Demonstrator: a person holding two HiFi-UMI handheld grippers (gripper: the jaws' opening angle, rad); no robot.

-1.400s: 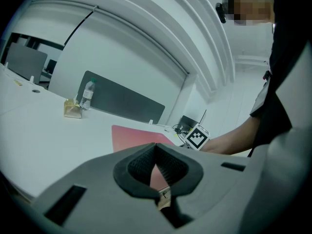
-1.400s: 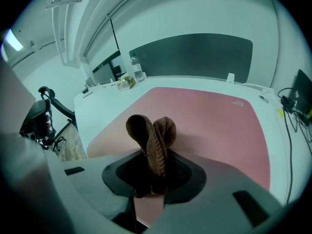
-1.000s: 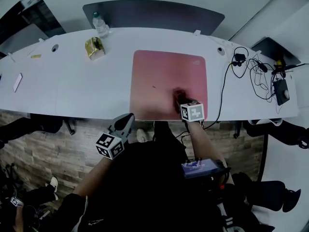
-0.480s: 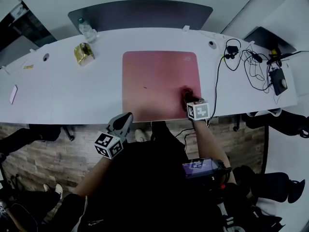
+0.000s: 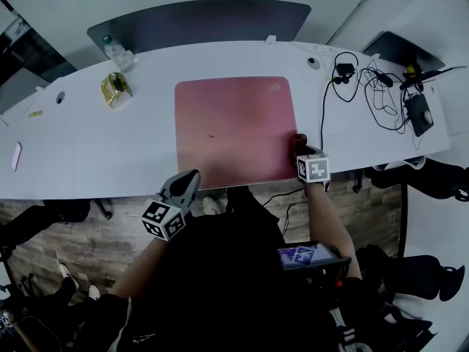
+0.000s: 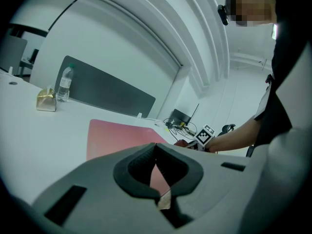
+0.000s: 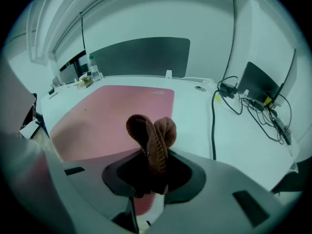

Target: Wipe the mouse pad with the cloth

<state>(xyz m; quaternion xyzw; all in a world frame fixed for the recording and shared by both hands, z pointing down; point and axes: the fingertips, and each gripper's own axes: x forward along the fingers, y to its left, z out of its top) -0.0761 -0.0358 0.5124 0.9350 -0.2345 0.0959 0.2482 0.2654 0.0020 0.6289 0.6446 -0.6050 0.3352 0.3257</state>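
Note:
The pink mouse pad [image 5: 233, 129] lies in the middle of the white table [image 5: 88, 152]; it also shows in the right gripper view [image 7: 107, 116] and the left gripper view [image 6: 117, 135]. My right gripper [image 5: 300, 149] is shut on a bunched dark brown cloth [image 7: 152, 135]. It sits at the pad's right edge, close to the front corner. The cloth [image 5: 298, 141] shows there as a dark lump. My left gripper [image 5: 185, 188] hangs off the table's front edge, before the pad's front left corner, shut with nothing in it [image 6: 156, 147].
A water bottle [image 5: 111, 50] and a gold box [image 5: 116, 89] stand at the back left. Black cables [image 5: 366, 86] and a small black device [image 5: 419, 112] crowd the table's right end. A phone [image 5: 16, 156] lies far left. A grey partition [image 5: 198, 20] runs behind the table.
My right gripper has dragged the cloth rightward along the pad's front, from near the middle to its right edge. The left gripper has stayed where it was.

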